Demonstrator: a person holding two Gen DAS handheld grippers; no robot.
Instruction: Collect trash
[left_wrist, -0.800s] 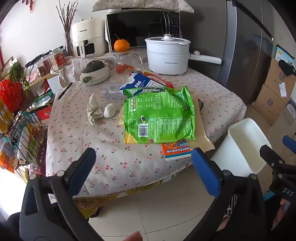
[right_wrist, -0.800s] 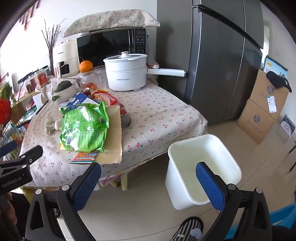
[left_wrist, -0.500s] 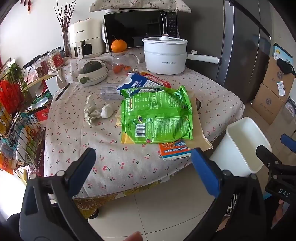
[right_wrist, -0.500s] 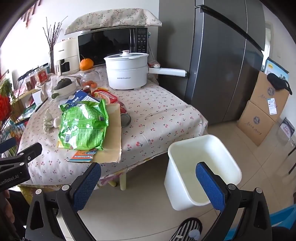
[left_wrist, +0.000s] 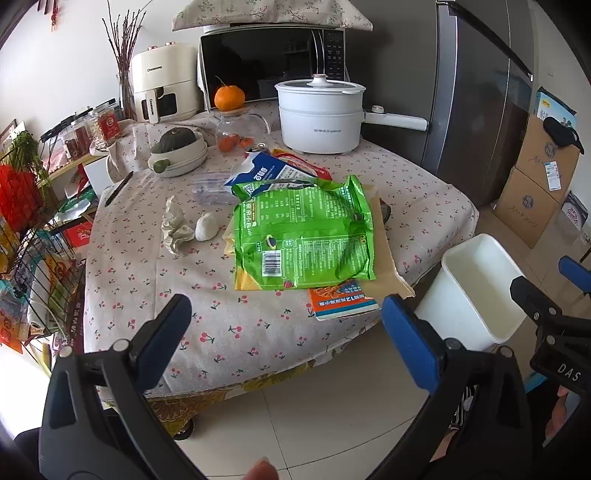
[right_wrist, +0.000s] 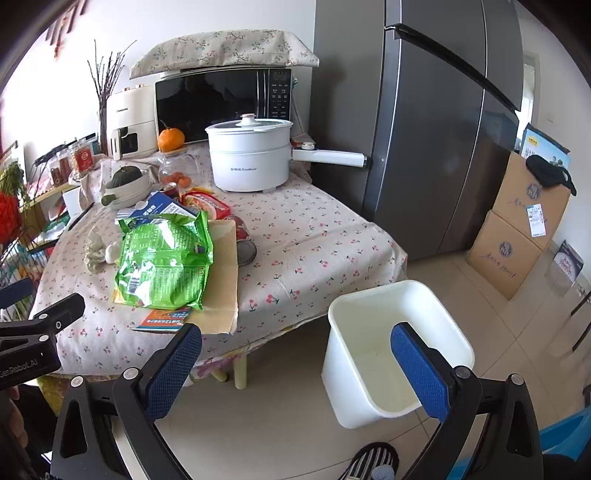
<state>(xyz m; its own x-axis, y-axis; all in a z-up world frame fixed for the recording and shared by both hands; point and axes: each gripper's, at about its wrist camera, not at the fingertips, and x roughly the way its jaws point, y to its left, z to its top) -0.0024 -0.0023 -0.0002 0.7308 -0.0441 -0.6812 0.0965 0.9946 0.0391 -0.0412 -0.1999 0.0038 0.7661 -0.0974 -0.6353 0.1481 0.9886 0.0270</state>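
A green snack bag (left_wrist: 303, 236) (right_wrist: 166, 262) lies on brown cardboard (left_wrist: 388, 254) on the table, over an orange leaflet (left_wrist: 343, 302). A crumpled tissue (left_wrist: 175, 227) and a white wad (left_wrist: 207, 227) lie left of it. A blue-white carton (left_wrist: 258, 171) and red wrapper (right_wrist: 207, 203) lie behind. A white bin (left_wrist: 476, 291) (right_wrist: 391, 347) stands on the floor, right of the table. My left gripper (left_wrist: 284, 321) is open and empty before the table's front edge. My right gripper (right_wrist: 295, 347) is open and empty above the floor by the bin.
A white pot (left_wrist: 319, 114) with a long handle, a microwave (left_wrist: 269, 66), an orange (left_wrist: 229, 98), a bowl with squash (left_wrist: 177, 153) stand at the table's back. A wire rack (left_wrist: 33, 258) stands left. A fridge (right_wrist: 436, 129) and cardboard boxes (right_wrist: 517, 229) stand right.
Both views have drifted slightly: the left gripper edged a little closer to the table. Both grippers stay open and empty.
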